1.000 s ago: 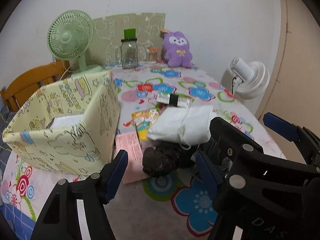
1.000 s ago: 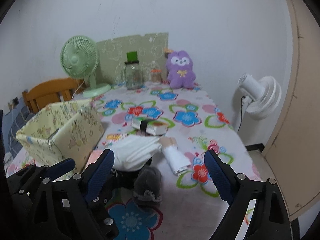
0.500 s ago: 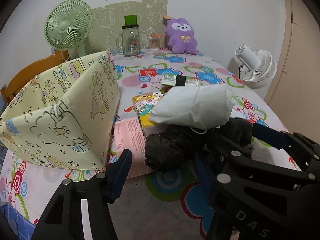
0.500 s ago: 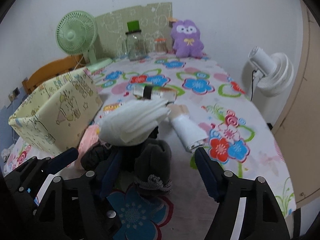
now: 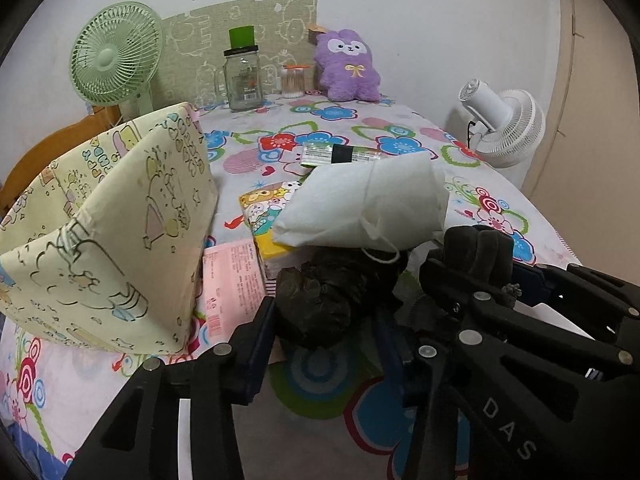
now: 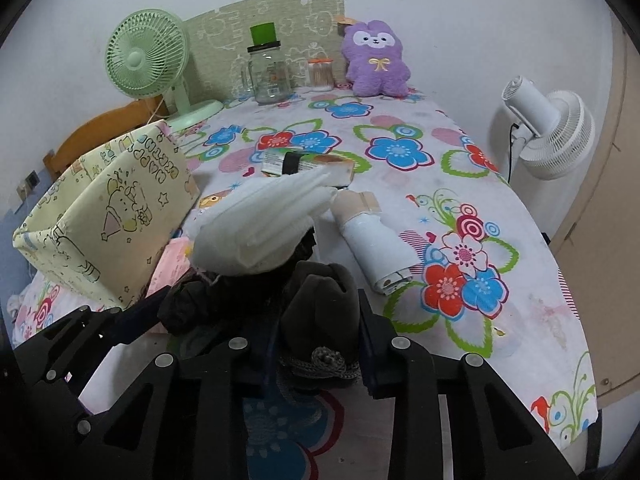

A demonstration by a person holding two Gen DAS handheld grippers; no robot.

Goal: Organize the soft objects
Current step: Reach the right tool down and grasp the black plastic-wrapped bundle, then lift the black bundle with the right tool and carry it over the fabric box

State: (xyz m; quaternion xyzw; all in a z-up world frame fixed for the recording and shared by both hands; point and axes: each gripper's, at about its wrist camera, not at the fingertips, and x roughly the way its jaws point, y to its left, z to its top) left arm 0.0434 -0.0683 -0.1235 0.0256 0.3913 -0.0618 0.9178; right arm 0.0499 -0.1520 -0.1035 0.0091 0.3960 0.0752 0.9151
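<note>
On flowered tablecloth (image 6: 460, 184), beside yellow cartoon-print fabric bin (image 5: 120, 240): right gripper (image 6: 316, 344) pinches dark grey knitted glove (image 6: 320, 304); left gripper (image 5: 324, 332) spread around crumpled black soft bundle (image 5: 324, 300); grasp step; next, likely close left, lift both toward bin.

Your table (image 6: 532, 312) wears a flowered cloth. At its far edge you have the green fan (image 6: 146, 56), a glass jar (image 6: 269, 74), a small jar of sticks (image 6: 320, 74) and the purple plush (image 6: 376, 60). On the left stands the yellow fabric bin (image 5: 120, 232). Near you, a pink sheet (image 5: 232, 280), a cartoon packet (image 5: 266, 208), a dark bundle (image 5: 324, 300) and a white roll (image 6: 372, 240) lie on the cloth, with a labelled pack (image 5: 344, 154) further back.
</note>
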